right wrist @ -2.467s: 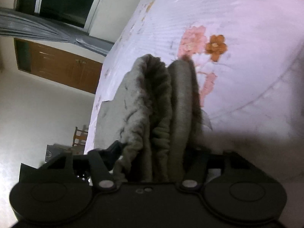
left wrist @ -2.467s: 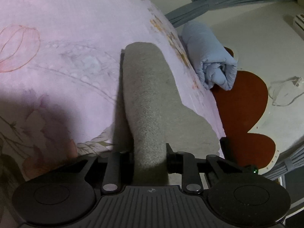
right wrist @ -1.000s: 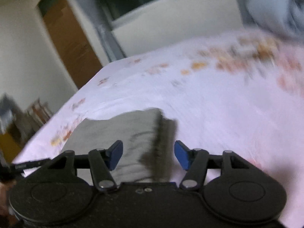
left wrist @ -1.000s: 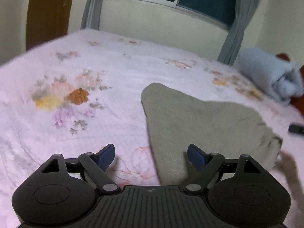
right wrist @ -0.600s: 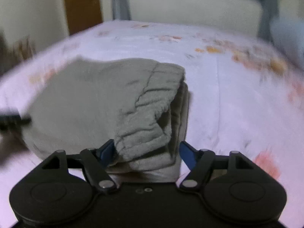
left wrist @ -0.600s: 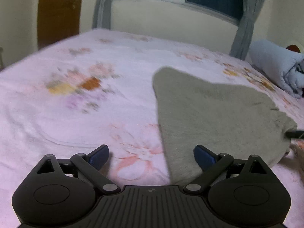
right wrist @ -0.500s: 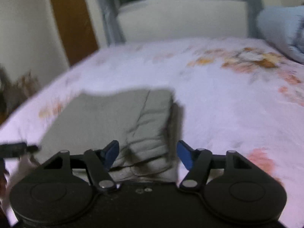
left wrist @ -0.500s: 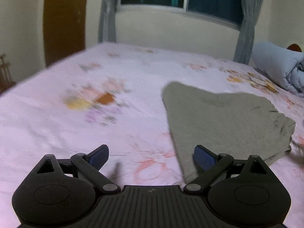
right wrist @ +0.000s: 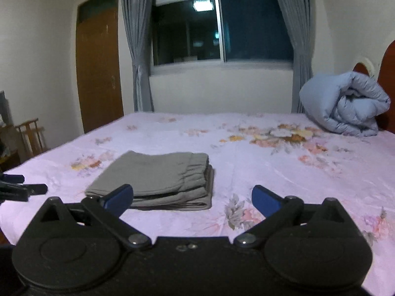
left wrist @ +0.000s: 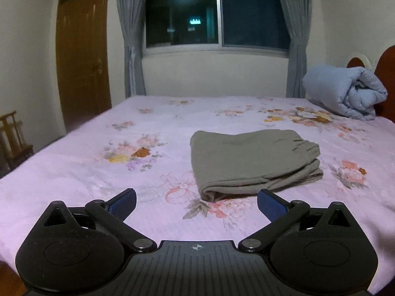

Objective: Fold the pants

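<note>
Two grippers hang above the near edge of the bed (left wrist: 74, 162), each with its blue-tipped jaws spread wide and nothing between them. Taking the pants (left wrist: 254, 160) as the landmark and reading across the left wrist view: far to their left stands a wooden rack (left wrist: 12, 135) by the wall, then a brown door (left wrist: 82, 49); behind the pants is a dark window (left wrist: 217, 14) flanked by grey curtains (left wrist: 129, 37); to their right and farther back, a rolled blue quilt (left wrist: 345, 93) sits against the red headboard (left wrist: 387, 74). The pants lie folded into a flat grey stack on the pink flowered sheet, apart from both tools, with the gathered waistband on the right side of the stack and the rounded fold toward the camera. The left gripper (left wrist: 196, 201) is just short of the near fold, its right tip close to the stack's front corner but not touching it. In the right wrist view the pants (right wrist: 153, 177) sit left of centre, and the right gripper (right wrist: 191, 197) is in front of them and a little to their right, with its left tip overlapping the stack's near edge in the picture; whether it touches the cloth cannot be told. At the far left of that view the tip of the other tool shows beside the pants.
</note>
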Demonstrator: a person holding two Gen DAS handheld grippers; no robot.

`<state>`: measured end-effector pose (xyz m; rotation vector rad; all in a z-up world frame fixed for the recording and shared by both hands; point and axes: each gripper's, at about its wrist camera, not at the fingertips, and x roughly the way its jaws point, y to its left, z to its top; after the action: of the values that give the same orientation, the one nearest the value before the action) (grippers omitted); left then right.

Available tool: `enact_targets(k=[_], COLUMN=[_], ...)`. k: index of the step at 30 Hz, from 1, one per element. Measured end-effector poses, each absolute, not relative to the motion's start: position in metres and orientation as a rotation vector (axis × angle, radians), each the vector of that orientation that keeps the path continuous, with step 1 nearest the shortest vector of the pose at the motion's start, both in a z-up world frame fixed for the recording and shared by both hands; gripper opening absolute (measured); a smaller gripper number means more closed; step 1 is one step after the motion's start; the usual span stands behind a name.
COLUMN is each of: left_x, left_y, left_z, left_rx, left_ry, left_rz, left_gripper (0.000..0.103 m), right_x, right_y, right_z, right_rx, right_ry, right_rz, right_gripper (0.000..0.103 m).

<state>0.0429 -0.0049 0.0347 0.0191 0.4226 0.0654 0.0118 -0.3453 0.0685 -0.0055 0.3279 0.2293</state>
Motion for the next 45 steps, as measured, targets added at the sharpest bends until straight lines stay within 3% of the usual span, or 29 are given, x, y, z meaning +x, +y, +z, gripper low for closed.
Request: enact_targets(k=[12,45], left_x=[-0.019,-0.021], left_y=[-0.010,-0.013], left_z=[0.019,0.012], left_rx=[-0.009,0.001], left_ry=[0.406,0.386], left_rz=[0.028,0.021], left_gripper=[0.103,0.103], right_x=[-0.035,-0.038], right_y=[-0.320,-0.322], right_z=[0.038,0.038], right_rx=[-0.073,-0.028], right_ry=[0.357,0.340], right_rz=[0.203,0.199], right_gripper=[0.097,0.097])
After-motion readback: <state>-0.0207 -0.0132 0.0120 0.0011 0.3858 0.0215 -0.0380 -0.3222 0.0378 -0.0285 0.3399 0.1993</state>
